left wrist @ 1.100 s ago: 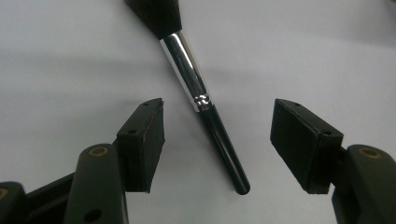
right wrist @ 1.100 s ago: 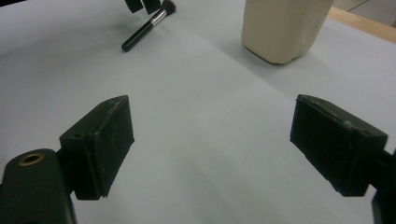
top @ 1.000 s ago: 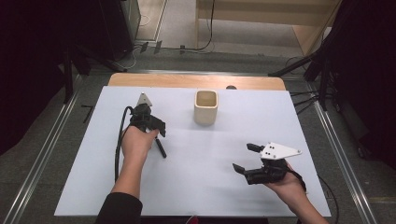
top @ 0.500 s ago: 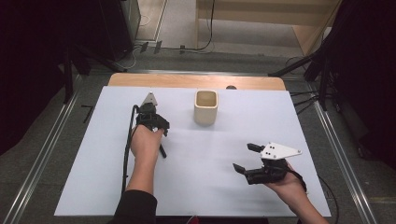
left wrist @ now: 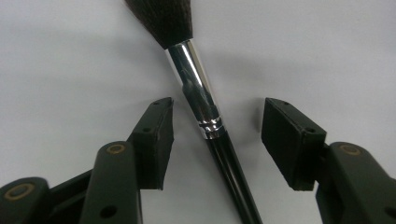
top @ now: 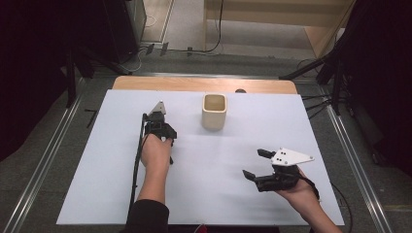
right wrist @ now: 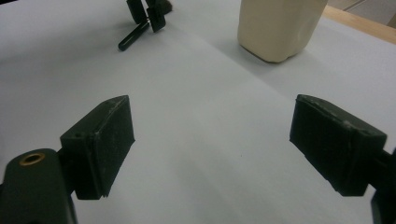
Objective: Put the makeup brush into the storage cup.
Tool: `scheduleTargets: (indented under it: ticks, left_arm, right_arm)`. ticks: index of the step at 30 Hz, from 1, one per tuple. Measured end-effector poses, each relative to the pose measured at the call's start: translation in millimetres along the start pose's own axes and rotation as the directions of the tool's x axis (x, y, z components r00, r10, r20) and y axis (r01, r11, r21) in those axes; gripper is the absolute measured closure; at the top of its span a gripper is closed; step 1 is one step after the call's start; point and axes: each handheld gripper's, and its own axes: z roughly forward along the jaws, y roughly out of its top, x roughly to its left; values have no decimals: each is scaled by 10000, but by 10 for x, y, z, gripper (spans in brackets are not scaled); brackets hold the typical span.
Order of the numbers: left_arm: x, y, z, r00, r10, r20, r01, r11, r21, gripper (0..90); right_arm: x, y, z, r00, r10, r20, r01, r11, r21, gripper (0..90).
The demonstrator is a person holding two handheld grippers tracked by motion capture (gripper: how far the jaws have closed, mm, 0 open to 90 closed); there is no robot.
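The left claw (left wrist: 212,135) is open around the thin, light brush (left wrist: 205,116), best pinched on its hard shiny neck, not the soft hairs.

Lab: railed table (top: 316,126), floor cables (top: 194,48)

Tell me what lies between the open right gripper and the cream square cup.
Nothing: in the right gripper view, bare white table surface stretches from the right gripper to the cream square cup.
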Motion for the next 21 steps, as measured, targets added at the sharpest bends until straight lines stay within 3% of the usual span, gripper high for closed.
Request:
scheduleTargets:
  ticks: [4, 12, 17, 21]
  left_arm:
    - [-59, -23, 12, 9989, 188, -431, -194, 9997, -137, 470]
    - [-64, -64, 8, 9989, 150, -453, -167, 9992, -376, 487]
    - [-74, -70, -3, 9993, 84, -360, -95, 9995, -314, 579]
    - [-37, -67, -13, 9995, -46, -303, 40, 9998, -194, 718]
  right_arm:
    - [2, 2, 4, 10000, -38, -23, 38, 10000, 28, 149]
    - [7, 3, 4, 10000, -69, -9, 69, 10000, 54, 150]
    - [6, 5, 13, 9999, -99, -33, 99, 9999, 50, 151]
    - [16, 4, 20, 9998, -162, -113, 163, 9998, 72, 151]
